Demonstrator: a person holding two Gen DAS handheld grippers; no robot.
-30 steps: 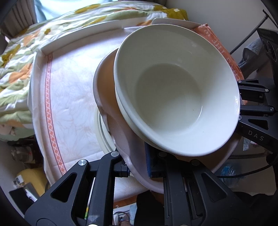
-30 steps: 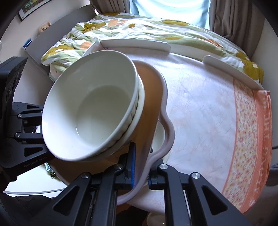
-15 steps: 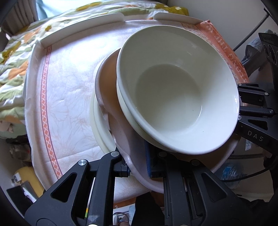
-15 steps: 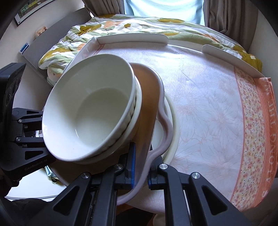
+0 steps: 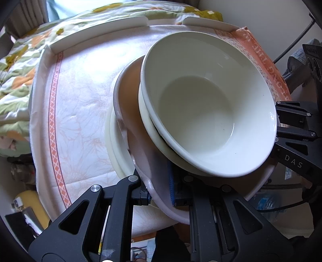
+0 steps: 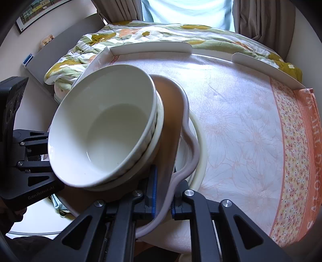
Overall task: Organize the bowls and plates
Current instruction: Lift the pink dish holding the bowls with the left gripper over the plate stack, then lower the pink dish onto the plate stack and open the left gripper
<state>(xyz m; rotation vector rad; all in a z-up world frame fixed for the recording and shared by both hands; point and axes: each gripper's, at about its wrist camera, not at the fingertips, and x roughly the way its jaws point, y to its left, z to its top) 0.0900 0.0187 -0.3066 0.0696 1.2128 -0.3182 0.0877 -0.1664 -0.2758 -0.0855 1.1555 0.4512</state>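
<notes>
A home bedroom. A flowered quilt (image 6: 140,38) covers the bed by curtains (image 6: 259,18); a cloth-covered table (image 6: 241,112) stands alongside.

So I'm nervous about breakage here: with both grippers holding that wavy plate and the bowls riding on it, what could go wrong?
1. The stacked bowls sit loose on the wavy-rimmed plate, which looks tilted; more tilt could slide them off.
2. The left gripper and the right gripper each pinch only the plate's rim, so uneven motion might twist it free.
3. A cream plate lies beneath on the tablecloth; lowering off-centre could knock the two together.
</notes>
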